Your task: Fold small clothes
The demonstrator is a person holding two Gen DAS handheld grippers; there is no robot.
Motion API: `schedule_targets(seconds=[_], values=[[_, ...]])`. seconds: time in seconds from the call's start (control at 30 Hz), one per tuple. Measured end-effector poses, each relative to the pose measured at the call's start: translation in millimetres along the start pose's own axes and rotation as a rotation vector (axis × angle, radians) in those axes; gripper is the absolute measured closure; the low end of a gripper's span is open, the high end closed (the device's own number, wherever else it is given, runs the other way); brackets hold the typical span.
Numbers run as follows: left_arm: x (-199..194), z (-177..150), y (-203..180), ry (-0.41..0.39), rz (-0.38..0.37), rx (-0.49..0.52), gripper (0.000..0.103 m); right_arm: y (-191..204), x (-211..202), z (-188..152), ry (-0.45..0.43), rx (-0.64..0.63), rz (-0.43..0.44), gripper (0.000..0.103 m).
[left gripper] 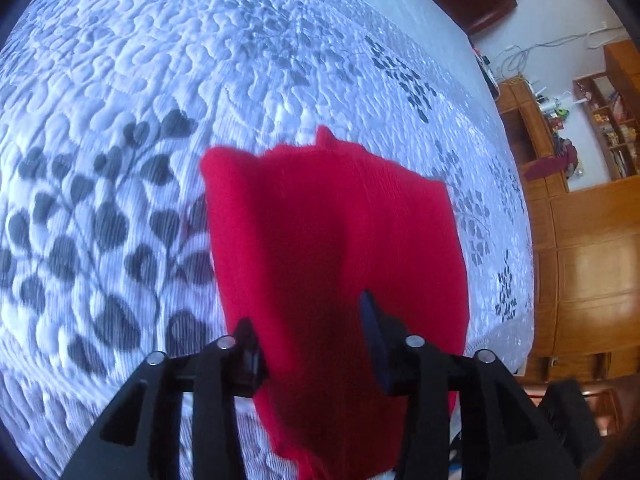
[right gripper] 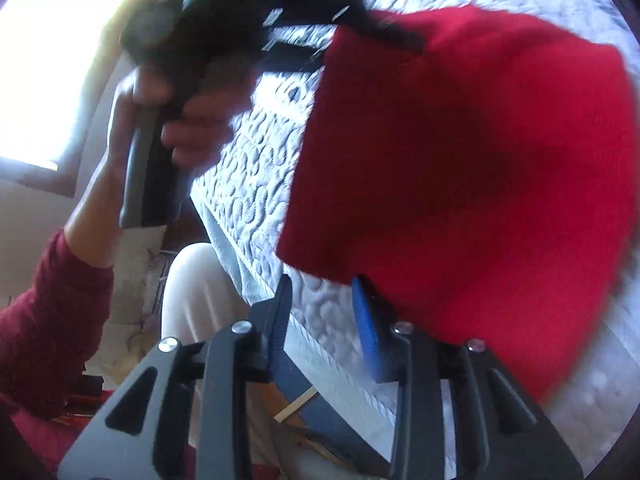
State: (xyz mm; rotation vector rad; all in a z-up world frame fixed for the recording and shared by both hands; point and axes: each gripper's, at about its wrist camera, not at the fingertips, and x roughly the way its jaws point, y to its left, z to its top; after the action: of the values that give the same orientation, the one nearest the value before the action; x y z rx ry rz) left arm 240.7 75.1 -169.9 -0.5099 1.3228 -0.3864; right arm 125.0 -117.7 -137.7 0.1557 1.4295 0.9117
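My left tongs point(left gripper: 310, 344) and right tongs point(right gripper: 322, 308) both stand spread. The red garment point(left gripper: 336, 240) drapes over them, above the quilted leaf-print bedspread point(left gripper: 120, 120). Wooden cabinets point(left gripper: 592, 248) stand beyond the bedspread's far edge; a window point(right gripper: 44, 60) lies opposite.

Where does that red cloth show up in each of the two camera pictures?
Left wrist: red cloth fills the lower centre, draped between the left gripper's fingers.
Right wrist: it fills the right half, above the right gripper.
Shared landmark: the white quilted bedspread under the cloth.
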Motion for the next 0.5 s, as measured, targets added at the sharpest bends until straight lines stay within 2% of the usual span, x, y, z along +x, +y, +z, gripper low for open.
schedule_targets(seconds=[0.03, 0.17, 0.3, 0.4, 0.47, 0.5], values=[[-3, -9, -1, 0.005, -0.002, -0.001, 0.056, -6, -10, -5, -0.02, 0.015, -0.015, 0.06], [-8, -45, -9, 0.019, 0.031, 0.02, 0.053, -48, -51, -34, -0.101, 0.15, -0.129, 0.058], [-8, -73, -19, 0.035, 0.065, 0.048, 0.051, -93, -55, -53, -0.1, 0.317, -0.1, 0.054], [-2, -90, -25, 0.054, 0.088, 0.081, 0.051, -109, -40, -52, -0.08, 0.377, -0.038, 0.054], [5, -96, -28, 0.062, 0.146, 0.105, 0.052, -113, -25, -48, -0.066, 0.386, -0.023, 0.054], [8, -99, -29, 0.069, 0.158, 0.11, 0.053, -112, -22, -44, -0.065, 0.392, -0.026, 0.059]])
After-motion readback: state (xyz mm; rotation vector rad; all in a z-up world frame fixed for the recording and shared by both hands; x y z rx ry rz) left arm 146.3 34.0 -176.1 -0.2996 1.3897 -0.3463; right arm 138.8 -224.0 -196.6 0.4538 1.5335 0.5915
